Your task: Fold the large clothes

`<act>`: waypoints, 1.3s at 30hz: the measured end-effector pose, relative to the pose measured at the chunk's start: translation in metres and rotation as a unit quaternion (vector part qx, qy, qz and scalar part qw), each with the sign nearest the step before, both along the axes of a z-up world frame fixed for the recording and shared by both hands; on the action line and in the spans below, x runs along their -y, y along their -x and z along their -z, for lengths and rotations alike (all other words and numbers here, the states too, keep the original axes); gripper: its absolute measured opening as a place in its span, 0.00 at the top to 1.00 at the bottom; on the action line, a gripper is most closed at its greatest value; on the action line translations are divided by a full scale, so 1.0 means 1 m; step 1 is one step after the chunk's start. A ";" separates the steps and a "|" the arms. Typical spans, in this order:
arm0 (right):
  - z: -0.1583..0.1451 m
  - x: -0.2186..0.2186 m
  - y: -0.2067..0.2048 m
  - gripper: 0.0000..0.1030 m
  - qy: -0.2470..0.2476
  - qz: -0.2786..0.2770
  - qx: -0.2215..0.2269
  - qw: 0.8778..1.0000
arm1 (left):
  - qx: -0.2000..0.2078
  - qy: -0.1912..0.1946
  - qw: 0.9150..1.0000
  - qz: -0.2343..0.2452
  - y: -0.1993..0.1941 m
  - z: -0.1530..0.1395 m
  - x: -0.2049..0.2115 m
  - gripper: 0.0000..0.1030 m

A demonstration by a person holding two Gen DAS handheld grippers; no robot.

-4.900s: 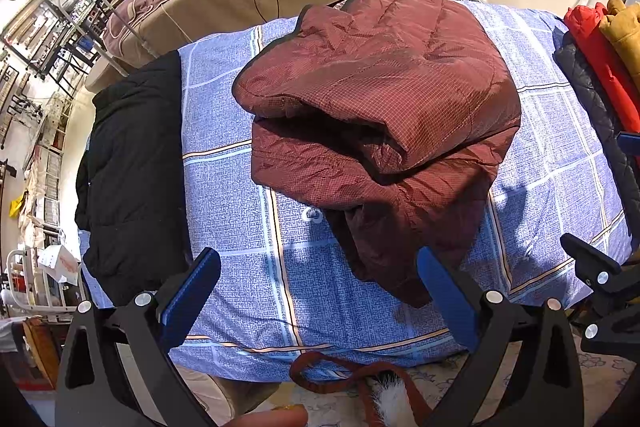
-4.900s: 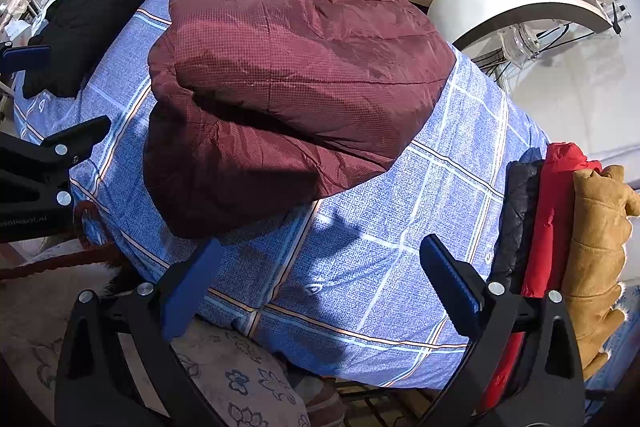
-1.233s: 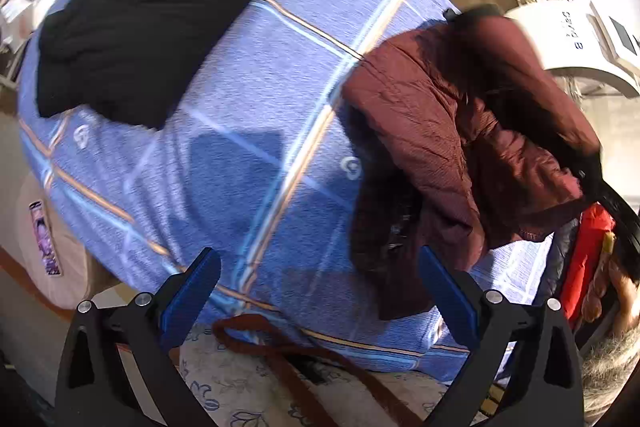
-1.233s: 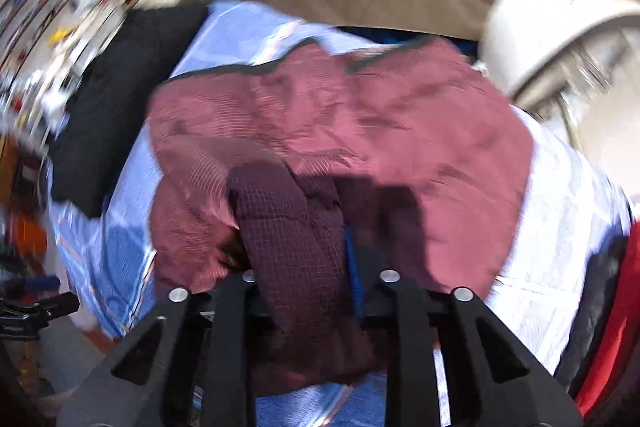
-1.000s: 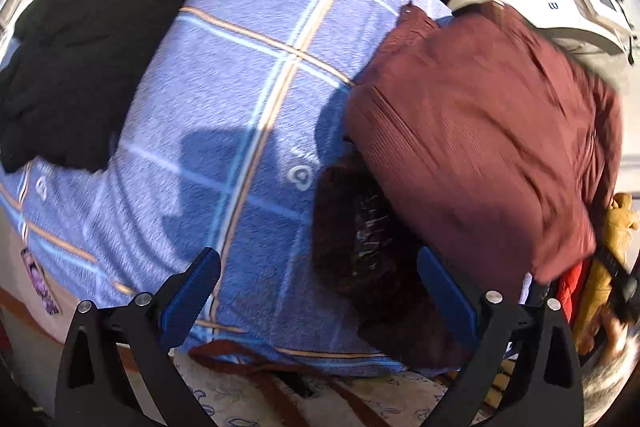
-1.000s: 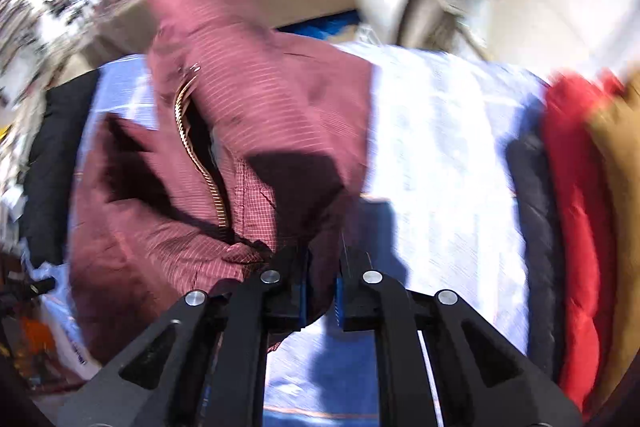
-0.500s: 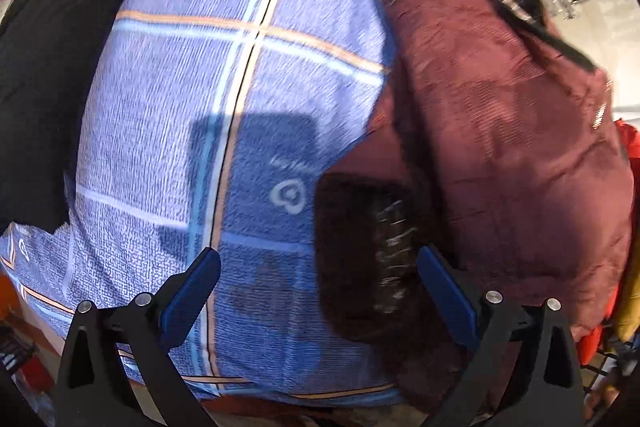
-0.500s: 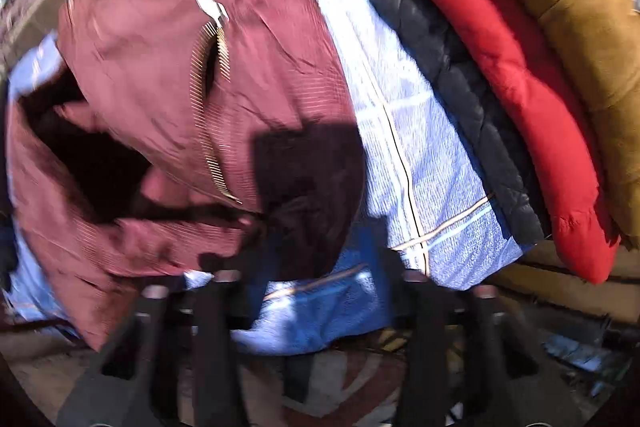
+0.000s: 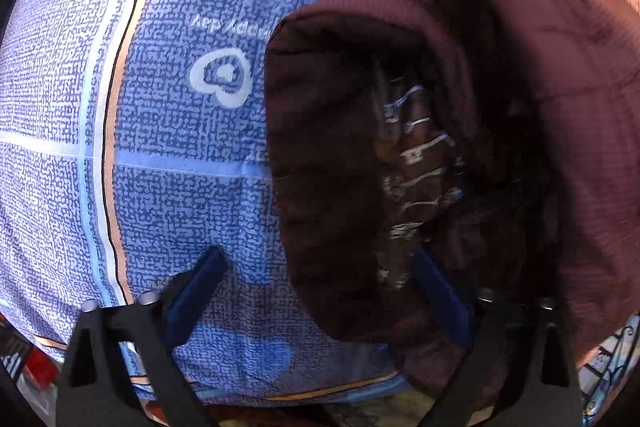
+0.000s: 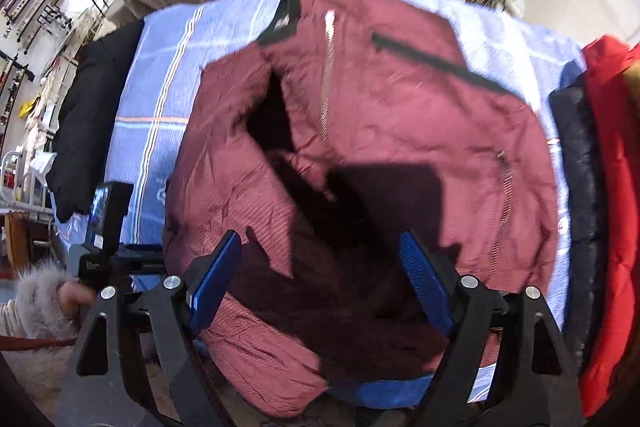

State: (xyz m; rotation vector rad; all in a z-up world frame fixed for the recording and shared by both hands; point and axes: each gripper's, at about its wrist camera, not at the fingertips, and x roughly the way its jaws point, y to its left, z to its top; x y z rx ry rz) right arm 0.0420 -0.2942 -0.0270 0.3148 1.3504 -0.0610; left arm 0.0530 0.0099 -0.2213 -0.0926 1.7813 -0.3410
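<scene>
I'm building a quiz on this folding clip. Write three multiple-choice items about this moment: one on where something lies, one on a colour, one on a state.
1. Where does the black garment lie?
A. at the bed's left edge
B. on top of the maroon jacket
C. on the floor

2. What colour is the coat beside the dark quilted one at the right edge?
A. green
B. red
C. white

3. How is the right gripper?
A. shut on a sleeve
B. shut on nothing
C. open, holding nothing

Key:
1 A, the black garment lies on the blue checked bedsheet, left of the maroon jacket.
2 B, the red coat lies next to the dark quilted coat.
3 C, the right gripper has its jaws apart above the jacket.
</scene>
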 end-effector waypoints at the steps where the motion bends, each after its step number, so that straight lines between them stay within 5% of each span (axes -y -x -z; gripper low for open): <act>1: 0.007 0.003 0.001 0.22 -0.002 0.002 -0.006 1.000 | -0.008 0.017 1.000 0.002 -0.002 -0.003 0.003 0.39; 3: 0.024 0.006 0.010 0.22 -0.005 0.001 -0.023 1.000 | -0.013 0.028 0.999 0.014 -0.001 -0.006 0.010 0.46; 6: 0.037 0.008 0.018 0.45 -0.032 0.000 -0.035 0.999 | -0.006 0.010 0.999 0.035 0.001 -0.005 0.020 0.55; 8: 0.038 0.007 0.024 0.57 -0.034 -0.008 -0.037 0.999 | -0.001 0.004 1.000 0.028 -0.004 -0.008 0.017 0.79; 10: 0.034 0.004 0.030 0.70 -0.039 -0.018 -0.036 0.998 | 0.014 0.018 1.000 0.001 -0.017 -0.020 0.008 0.90; 15: 0.033 -0.010 0.040 0.86 -0.094 -0.050 -0.049 0.993 | 0.100 0.011 0.995 -0.027 -0.067 -0.065 0.005 0.93; 18: 0.024 -0.037 0.042 0.88 -0.123 -0.097 -0.048 0.987 | 0.297 -0.045 0.954 -0.006 -0.121 -0.143 0.020 1.00; 19: 0.022 -0.050 0.039 0.88 -0.121 -0.118 -0.049 0.984 | 0.314 -0.036 0.949 -0.015 -0.139 -0.159 0.019 1.00; 22: 0.019 -0.081 0.021 0.88 -0.121 -0.165 -0.037 0.978 | 0.242 0.009 0.968 -0.064 -0.210 -0.193 0.026 1.00; 24: 0.011 -0.094 0.006 0.88 -0.124 -0.189 -0.020 0.974 | 0.246 0.036 0.965 -0.079 -0.220 -0.218 0.021 0.89; 26: 0.005 -0.097 -0.002 0.80 -0.126 -0.203 -0.006 0.971 | 0.267 0.049 0.961 -0.053 -0.201 -0.239 0.031 0.13; 27: 0.004 -0.097 -0.006 0.62 -0.135 -0.206 0.000 0.969 | 0.274 0.053 0.960 -0.037 -0.193 -0.245 0.039 0.05; 28: 0.002 -0.097 -0.008 0.41 -0.136 -0.204 0.008 0.969 | 0.275 0.055 0.960 -0.020 -0.182 -0.242 0.053 0.08; 29: -0.003 -0.092 -0.006 0.37 -0.127 -0.197 0.022 0.972 | 0.262 0.048 0.964 -0.002 -0.171 -0.231 0.065 0.08; 34: -0.019 -0.051 -0.027 0.37 0.014 -0.171 0.050 0.984 | 0.173 -0.003 0.980 0.095 -0.098 -0.142 0.115 0.08; 39: -0.012 -0.006 -0.047 0.37 0.070 -0.150 0.040 0.985 | 0.166 -0.026 0.981 0.099 -0.088 -0.128 0.138 0.08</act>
